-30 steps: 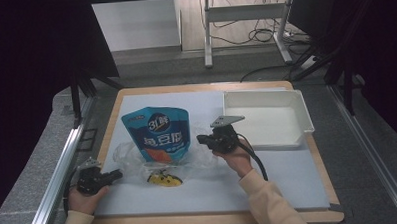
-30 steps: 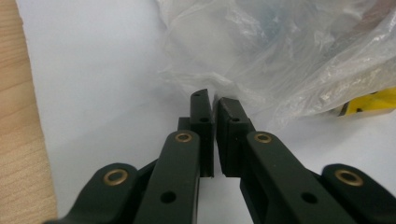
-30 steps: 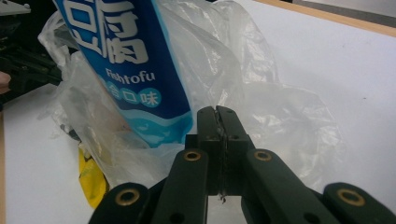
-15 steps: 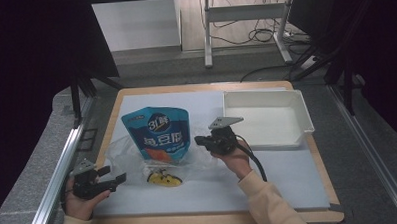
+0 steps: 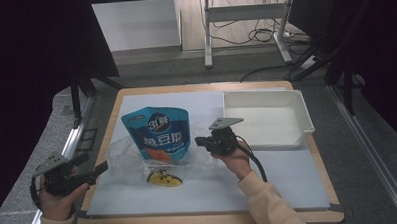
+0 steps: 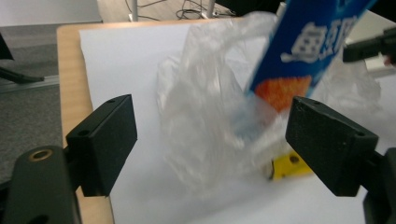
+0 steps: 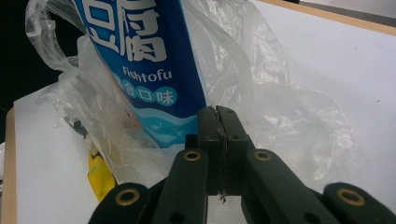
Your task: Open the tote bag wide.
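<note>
The right tool [image 5: 201, 141] is clenched, its jaws pressed flat together; whether a fold of the clear plastic bag [image 7: 289, 116] is caught between them cannot be told. Just ahead of its tips stands the blue Fishtofu pouch [image 5: 159, 135], upright and partly wrapped by that bag, with a yellow packet [image 5: 164, 179] lying low beside it. The left tool [image 5: 96, 169] is released, jaws spread wide, held over the near left edge of the desk [image 5: 289, 189]; bag and pouch lie ahead of it, apart from its jaws. A white tray [image 5: 267, 120] sits beyond the right tool.
</note>
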{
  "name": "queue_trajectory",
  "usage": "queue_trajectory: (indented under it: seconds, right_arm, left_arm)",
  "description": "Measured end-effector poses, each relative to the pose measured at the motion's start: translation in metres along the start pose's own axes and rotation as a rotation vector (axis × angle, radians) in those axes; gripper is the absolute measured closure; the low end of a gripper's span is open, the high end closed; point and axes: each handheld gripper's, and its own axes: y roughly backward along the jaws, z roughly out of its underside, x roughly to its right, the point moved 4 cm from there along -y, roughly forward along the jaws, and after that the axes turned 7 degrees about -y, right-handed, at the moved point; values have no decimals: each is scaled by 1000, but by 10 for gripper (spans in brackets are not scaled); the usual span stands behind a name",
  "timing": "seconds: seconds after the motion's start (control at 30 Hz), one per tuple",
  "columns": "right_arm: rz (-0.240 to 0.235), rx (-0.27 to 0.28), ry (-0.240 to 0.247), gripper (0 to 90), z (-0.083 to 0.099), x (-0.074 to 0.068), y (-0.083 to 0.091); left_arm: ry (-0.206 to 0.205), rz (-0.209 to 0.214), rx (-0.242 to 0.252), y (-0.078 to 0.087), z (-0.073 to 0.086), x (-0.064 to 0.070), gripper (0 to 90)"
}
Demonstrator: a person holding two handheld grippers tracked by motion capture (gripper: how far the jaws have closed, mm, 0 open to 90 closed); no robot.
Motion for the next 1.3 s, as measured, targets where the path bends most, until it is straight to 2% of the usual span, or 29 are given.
queue_trajectory:
  seconds: [0.03, 0.17, 0.23, 0.3, 0.43, 0.63, 0.7, 0.87, 0.97, 1.07, 1.17, 1.27, 1.3]
  right_arm:
    - [0, 0, 0, 883, 0, 0, 0]
    - [0, 3, -3, 883, 0, 1, 0]
    - [0, 4, -4, 883, 0, 1, 0]
    - [1, 6, -7, 883, -1, 2, 2]
    - [4, 13, -4, 883, -1, 2, 3]
    - [9, 13, -9, 883, -1, 4, 3]
    - [11, 13, -8, 883, -1, 4, 3]
    - [15, 15, -13, 883, -1, 5, 4]
    - [16, 14, -15, 883, 0, 6, 4]
    - [17, 15, -15, 883, 0, 5, 4]
    - [19, 15, -14, 883, 0, 6, 4]
    - [20, 14, -15, 883, 1, 6, 4]
    - [21, 11, -18, 883, 1, 6, 4]
  left_arm:
    - [0, 0, 0, 0, 0, 0, 200]
    - [-4, -16, -13, -10, -21, -3, 265]
    - [-17, -12, -8, -15, -32, -3, 275]
    - [-49, -23, -15, -24, -44, -4, 298]
    - [-60, -24, -40, -33, -48, -7, 310]
    - [-88, -6, -88, -50, -50, -4, 329]
    - [-98, 15, -112, -59, -48, -4, 354]
    - [-99, 30, -137, -69, -44, -8, 371]
    - [-108, 43, -167, -80, -39, -6, 361]
    - [-111, 53, -178, -84, -37, -4, 350]
    - [-121, 43, -188, -89, -33, -4, 445]
    - [-112, 44, -206, -95, -30, -5, 566]
    - [-108, 46, -210, -96, -29, -6, 566]
